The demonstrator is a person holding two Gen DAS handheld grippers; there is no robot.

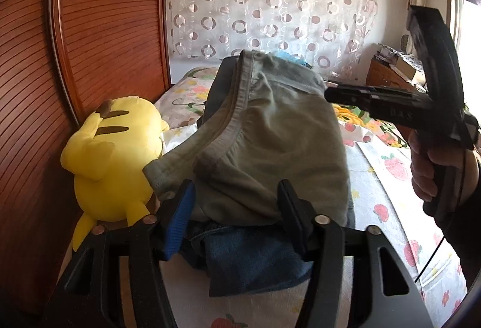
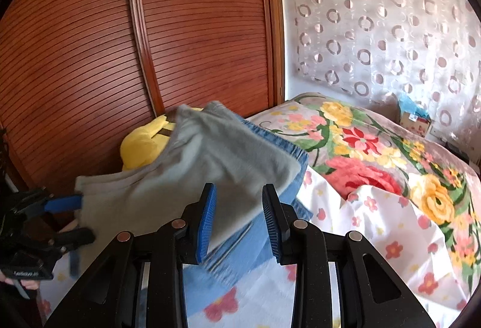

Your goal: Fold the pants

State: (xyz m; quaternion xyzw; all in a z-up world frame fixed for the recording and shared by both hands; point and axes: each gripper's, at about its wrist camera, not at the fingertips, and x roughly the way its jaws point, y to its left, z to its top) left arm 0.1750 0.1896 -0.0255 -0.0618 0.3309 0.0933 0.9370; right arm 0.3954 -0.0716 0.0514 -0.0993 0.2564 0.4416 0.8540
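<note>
Folded grey-green pants [image 1: 270,132] lie on top of blue jeans [image 1: 249,262] on the bed. My left gripper [image 1: 234,208] straddles the near end of the grey pants, jaws apart, and the cloth lies loosely between the pads. In the right wrist view the same grey pants [image 2: 210,153] and jeans [image 2: 240,256] are blurred, and the left gripper [image 2: 85,218] sits at their left edge. My right gripper [image 2: 239,220] is open with nothing pinched; cloth shows beyond its gap. From the left wrist view, the right gripper [image 1: 329,92] hovers by the pants' right edge, held by a hand [image 1: 427,171].
A yellow plush toy [image 1: 111,153] lies left of the stack against the slatted wooden wardrobe door [image 1: 105,27]. The flowered bedsheet [image 1: 384,177] and a floral blanket [image 2: 360,147] spread to the right. A small box [image 2: 415,120] stands by the patterned curtain [image 1: 270,3].
</note>
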